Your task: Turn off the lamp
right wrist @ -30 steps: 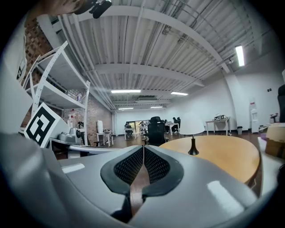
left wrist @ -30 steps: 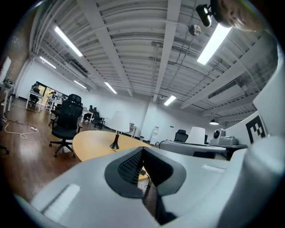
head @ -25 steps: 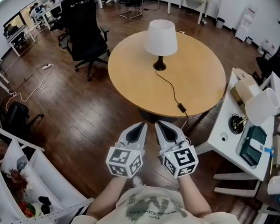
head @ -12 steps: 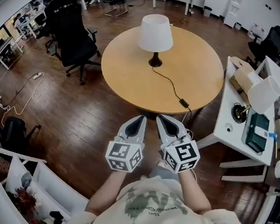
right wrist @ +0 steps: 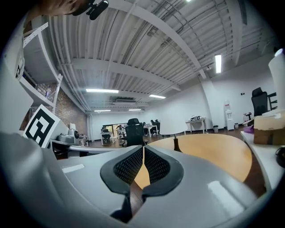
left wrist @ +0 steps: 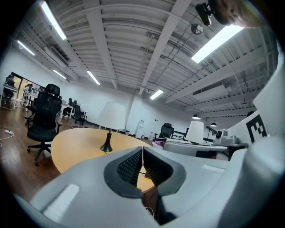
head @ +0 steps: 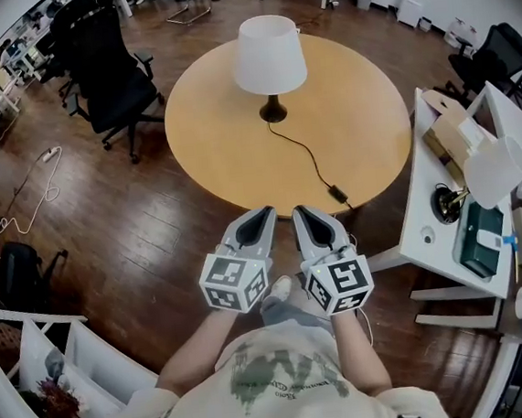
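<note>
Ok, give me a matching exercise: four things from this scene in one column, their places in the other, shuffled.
Things:
1. lamp
2. black block on the cord
3. office chair
4. left hand-held gripper

Places:
A. over the wooden floor, short of the round table
B. on the floor, left of the table
C. lying by the table's near edge
D. upright near the table's middle

Pairs: 1-D, 2-C, 3-B, 4-A

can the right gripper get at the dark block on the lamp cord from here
Probably yes: right gripper is short of the table, but nothing stands between it and the block.
</note>
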Action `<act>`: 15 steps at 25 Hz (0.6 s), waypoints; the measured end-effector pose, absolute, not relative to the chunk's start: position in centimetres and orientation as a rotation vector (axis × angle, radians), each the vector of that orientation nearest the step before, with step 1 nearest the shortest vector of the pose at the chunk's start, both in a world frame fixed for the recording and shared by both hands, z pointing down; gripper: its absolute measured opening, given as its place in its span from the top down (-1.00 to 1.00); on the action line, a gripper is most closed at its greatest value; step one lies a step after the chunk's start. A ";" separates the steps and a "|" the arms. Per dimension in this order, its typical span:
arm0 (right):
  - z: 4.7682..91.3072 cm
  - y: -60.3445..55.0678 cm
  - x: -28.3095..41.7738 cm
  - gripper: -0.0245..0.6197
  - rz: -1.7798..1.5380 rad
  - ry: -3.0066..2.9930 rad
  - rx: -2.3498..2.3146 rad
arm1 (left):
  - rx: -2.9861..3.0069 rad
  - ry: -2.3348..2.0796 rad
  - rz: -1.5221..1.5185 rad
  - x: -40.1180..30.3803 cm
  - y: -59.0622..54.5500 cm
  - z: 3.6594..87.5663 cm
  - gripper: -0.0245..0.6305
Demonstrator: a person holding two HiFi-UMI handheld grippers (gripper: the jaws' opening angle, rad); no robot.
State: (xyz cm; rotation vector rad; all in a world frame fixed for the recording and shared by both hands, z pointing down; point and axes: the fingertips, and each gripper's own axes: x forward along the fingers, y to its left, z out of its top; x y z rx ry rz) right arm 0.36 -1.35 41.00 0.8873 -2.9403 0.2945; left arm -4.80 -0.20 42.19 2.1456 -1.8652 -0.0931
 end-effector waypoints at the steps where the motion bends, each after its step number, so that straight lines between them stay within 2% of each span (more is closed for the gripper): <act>1: 41.1 -2.2 0.1 0.89 0.299 -2.938 0.895 | 2.151 -1.856 -0.090 -5.0 -1.0 42.3 0.93; 15: 42.7 -12.2 -4.3 0.88 0.362 -2.899 0.925 | 2.157 -1.780 -0.035 -8.5 -11.2 43.6 0.93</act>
